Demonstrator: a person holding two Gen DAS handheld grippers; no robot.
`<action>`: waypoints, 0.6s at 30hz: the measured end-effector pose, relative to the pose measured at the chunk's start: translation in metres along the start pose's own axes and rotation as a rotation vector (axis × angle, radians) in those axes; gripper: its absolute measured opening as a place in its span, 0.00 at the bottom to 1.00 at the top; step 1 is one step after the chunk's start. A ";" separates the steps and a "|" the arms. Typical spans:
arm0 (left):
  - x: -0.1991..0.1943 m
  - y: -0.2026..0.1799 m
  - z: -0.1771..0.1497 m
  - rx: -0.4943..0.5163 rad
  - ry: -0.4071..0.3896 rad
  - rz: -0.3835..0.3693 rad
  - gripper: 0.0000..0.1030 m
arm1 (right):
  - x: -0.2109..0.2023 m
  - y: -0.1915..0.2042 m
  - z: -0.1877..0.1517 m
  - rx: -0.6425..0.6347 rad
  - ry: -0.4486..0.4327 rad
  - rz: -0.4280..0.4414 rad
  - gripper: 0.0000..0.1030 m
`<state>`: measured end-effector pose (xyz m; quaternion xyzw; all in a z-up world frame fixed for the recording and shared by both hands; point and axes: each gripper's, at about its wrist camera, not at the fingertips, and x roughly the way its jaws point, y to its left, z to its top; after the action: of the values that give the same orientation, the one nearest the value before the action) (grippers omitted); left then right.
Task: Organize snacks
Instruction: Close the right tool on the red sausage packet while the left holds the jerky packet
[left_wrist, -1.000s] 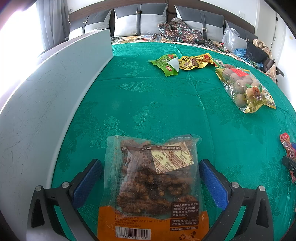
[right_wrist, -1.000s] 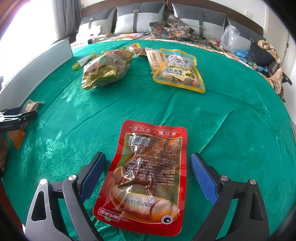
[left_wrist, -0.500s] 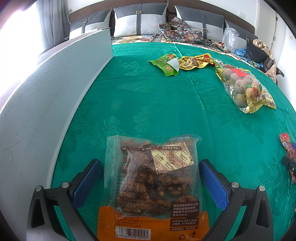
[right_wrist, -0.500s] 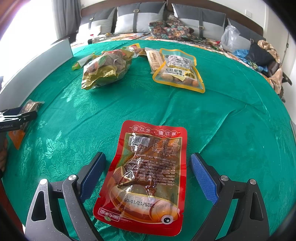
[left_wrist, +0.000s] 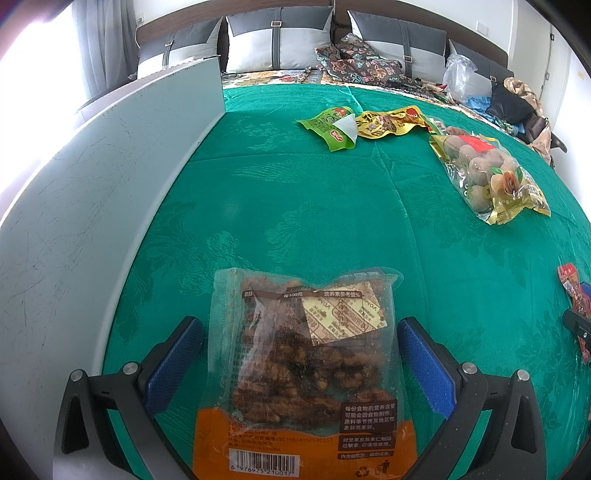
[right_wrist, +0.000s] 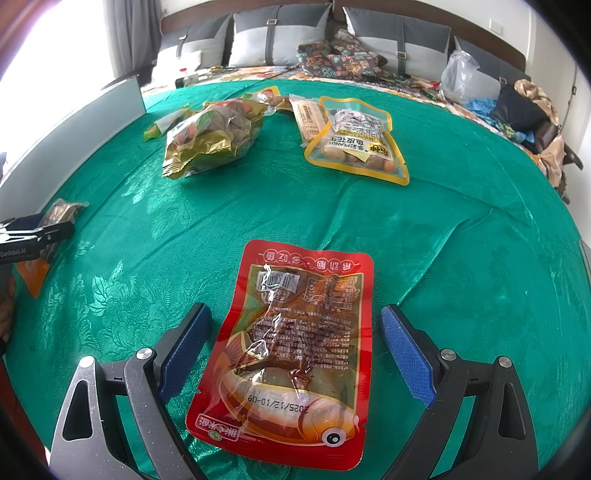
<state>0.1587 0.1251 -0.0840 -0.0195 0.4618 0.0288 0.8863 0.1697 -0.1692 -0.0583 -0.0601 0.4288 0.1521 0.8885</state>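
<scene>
Green damask cloth (left_wrist: 332, 206) over table; bed with grey pillows (left_wrist: 277, 44) behind; white panel (left_wrist: 92, 192) along left edge.

Left wrist view: left gripper (left_wrist: 299, 354) low over cloth, fingers (left_wrist: 173, 358) spread wide, straddling clear-and-orange snack bag (left_wrist: 306, 369) without touching. Bag flat, brown clustered pieces inside, desiccant sachet visible. Legible: "每100克", barcode "6 976975 210017", recycling mark. Farther off: green packet (left_wrist: 328, 127), yellow packet (left_wrist: 391, 122), gold bag of round nuts (left_wrist: 487, 173), well apart from gripper. Judged step: pre-grasp on first bag, nothing lifted yet. Next move calls for closing on bag's side edges; thin film likely to buckle, so a pinch near the sealed margin seems safer.

Right wrist view: right gripper (right_wrist: 295, 354) likewise low, fingers (right_wrist: 404, 354) spread, either side of red fish-print pouch (right_wrist: 291, 347) lying flat, no contact seen. Legible, upside down: "2025/12/10-09". Beyond: peanut pouch (right_wrist: 354, 144) marked "PEANUT" and "鱼皮花生", pale wrapped bar (right_wrist: 308, 118) touching its left edge. No bin or sorting spot in view; destination cannot be told.
</scene>
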 end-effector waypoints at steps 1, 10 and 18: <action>0.000 0.000 0.000 0.001 0.001 0.000 1.00 | 0.000 0.000 0.000 0.000 -0.002 -0.001 0.92; 0.006 -0.004 0.015 0.044 0.176 -0.020 0.98 | 0.007 -0.010 0.019 0.018 0.215 -0.002 0.88; -0.020 0.007 0.009 0.012 0.198 -0.111 0.57 | -0.017 -0.033 0.045 0.169 0.366 0.080 0.07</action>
<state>0.1541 0.1317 -0.0628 -0.0426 0.5454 -0.0249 0.8368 0.2039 -0.1934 -0.0174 0.0053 0.5965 0.1374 0.7908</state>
